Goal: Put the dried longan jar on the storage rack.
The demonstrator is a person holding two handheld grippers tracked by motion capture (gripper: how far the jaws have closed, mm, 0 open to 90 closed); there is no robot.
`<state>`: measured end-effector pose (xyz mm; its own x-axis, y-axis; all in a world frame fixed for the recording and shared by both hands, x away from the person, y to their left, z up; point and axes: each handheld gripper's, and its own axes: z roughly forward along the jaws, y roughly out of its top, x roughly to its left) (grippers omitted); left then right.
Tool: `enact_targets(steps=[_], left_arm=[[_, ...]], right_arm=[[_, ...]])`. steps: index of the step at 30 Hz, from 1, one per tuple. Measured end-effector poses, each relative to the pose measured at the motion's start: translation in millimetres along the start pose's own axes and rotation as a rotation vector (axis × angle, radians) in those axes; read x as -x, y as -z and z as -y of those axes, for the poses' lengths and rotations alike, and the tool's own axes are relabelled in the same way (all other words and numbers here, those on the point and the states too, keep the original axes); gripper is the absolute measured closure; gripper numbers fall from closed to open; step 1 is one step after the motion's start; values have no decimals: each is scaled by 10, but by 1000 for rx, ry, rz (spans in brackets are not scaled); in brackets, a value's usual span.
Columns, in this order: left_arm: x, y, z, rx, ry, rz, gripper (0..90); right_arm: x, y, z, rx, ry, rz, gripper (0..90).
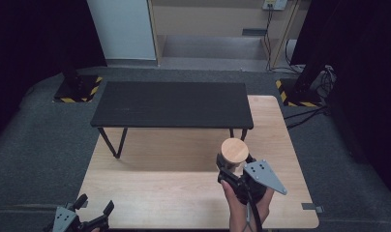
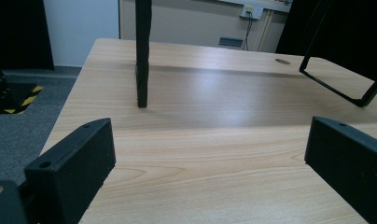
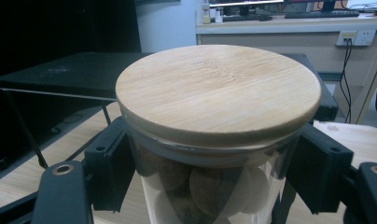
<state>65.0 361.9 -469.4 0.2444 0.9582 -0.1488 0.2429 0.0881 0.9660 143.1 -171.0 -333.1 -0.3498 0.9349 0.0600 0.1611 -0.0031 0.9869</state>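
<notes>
A clear glass jar [image 3: 210, 186] with a round wooden lid [image 3: 219, 91] holds brown and pale round pieces. My right gripper [image 3: 214, 172] is shut on the jar just below the lid. In the high view the jar [image 1: 234, 151] is held above the wooden table [image 1: 159, 193], right of centre, in front of the black shelf [image 1: 172, 104]. My right gripper [image 1: 236, 169] comes up from a hand at the bottom. My left gripper [image 1: 94, 205] stands open at the table's front left corner. In the left gripper view its jaws stand wide apart over bare wood, gripper [image 2: 210, 158].
The low black shelf stands on thin black legs [image 1: 111, 141] across the back half of the table; one leg [image 2: 142, 56] rises ahead of the left gripper. Grey carpet [image 1: 38, 145] surrounds the table. Hazard-striped stand bases [image 1: 77, 89] sit at the back corners.
</notes>
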Motion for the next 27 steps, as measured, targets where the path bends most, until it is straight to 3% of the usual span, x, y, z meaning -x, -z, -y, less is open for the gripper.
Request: enact_targets(steps=[27], left_arm=[[10,16,-21,-1,6,18,7]], right_arm=[[95,-353,-501,-15,12,-40,254]])
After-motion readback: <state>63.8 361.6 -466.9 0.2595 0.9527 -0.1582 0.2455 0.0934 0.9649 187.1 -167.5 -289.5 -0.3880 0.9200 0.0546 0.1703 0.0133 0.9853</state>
